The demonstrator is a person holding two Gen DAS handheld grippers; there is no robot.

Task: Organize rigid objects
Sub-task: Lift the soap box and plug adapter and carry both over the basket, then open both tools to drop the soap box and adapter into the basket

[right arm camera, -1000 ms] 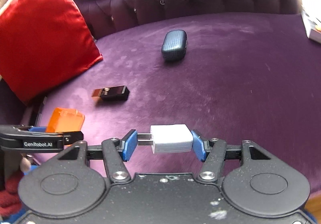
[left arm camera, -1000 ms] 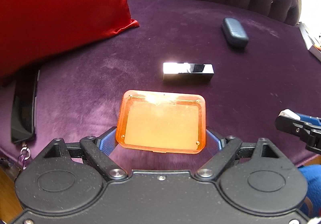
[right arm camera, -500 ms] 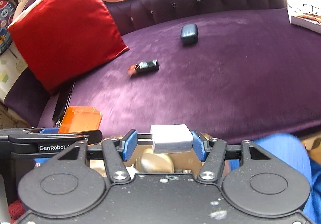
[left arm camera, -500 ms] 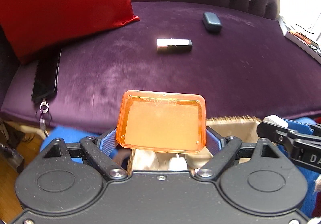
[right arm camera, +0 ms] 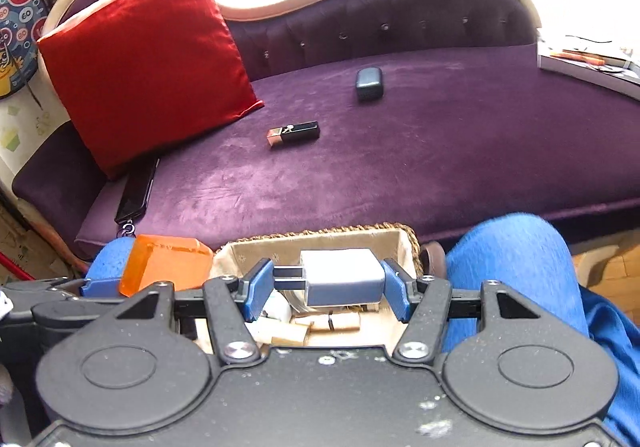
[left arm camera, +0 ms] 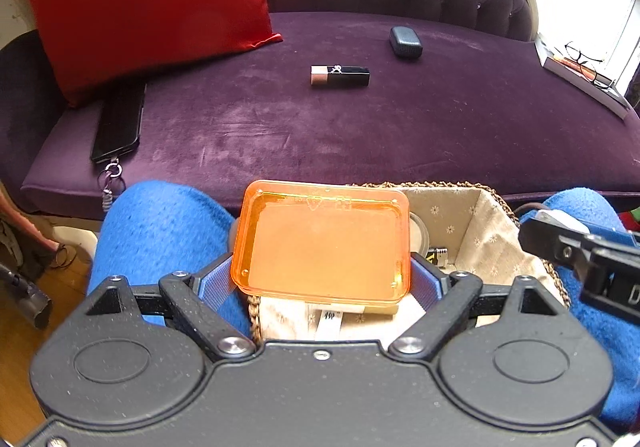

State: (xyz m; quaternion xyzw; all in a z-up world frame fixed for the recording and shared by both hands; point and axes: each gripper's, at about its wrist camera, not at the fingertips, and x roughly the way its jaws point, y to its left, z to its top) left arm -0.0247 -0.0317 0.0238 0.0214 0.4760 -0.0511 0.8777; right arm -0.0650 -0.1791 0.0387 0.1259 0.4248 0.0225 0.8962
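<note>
Mostly hidden: the wicker basket sits between two blue-clad knees, and both tools cover much of its inside, so the contents read only as beige blocks, a round pale shape and a dark bit with printing, none identifiable. Left tool is clamped on a flat translucent orange plastic lid with rounded corners and a raised rim, its blue ribbed pads pressing the two short sides; the lid hangs over the basket's near-left part. Right tool is closed around a white boxy charger plug, smooth matte plastic with dark prongs pointing toward the left pad, held above the basket, whose lining is beige cloth with small flower prints and whose rim is braided fibre. In the left wrist view the right tool shows only as a cropped black arm at the right edge. On the purple velvet sofa seat lie a glossy black rectangular tube with a copper end and, beyond it and apart, a dark rounded textured case. A black phone lies partly tucked under the red satin cushion, with a keyring dangling off the seat edge. Glasses on a book at far right are cut off by the frame.
</note>
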